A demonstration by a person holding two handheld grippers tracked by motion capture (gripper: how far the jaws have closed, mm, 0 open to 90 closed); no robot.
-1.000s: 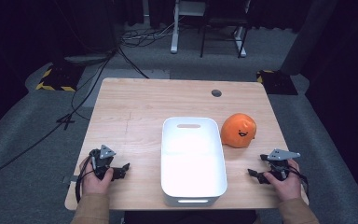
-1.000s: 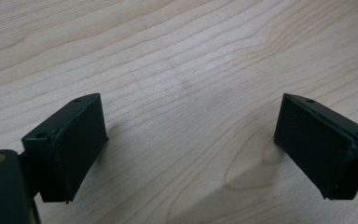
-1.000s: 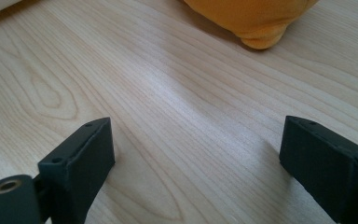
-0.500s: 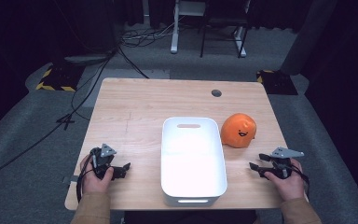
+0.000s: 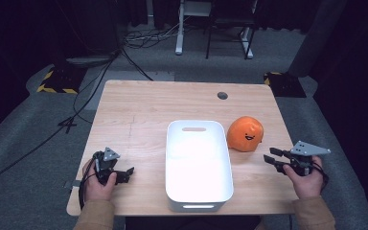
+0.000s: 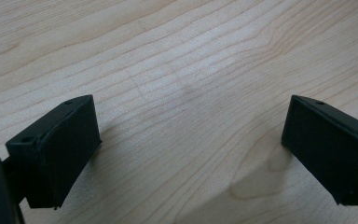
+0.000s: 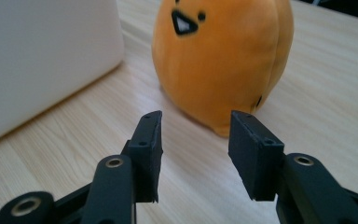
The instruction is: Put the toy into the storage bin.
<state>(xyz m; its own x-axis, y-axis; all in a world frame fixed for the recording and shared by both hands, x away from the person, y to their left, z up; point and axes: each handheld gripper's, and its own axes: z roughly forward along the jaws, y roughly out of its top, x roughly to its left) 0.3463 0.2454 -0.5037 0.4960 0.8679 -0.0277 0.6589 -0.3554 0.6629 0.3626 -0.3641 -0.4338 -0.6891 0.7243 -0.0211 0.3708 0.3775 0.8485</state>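
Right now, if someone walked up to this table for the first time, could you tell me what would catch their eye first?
The bright orange plush toy with a little face stands out at once, sitting on the wooden table just right of the white bin in the middle. The right gripper points at it from close by with nothing between its jaws, which have just been closing. The left gripper rests at the table's near left, jaws apart over bare wood.
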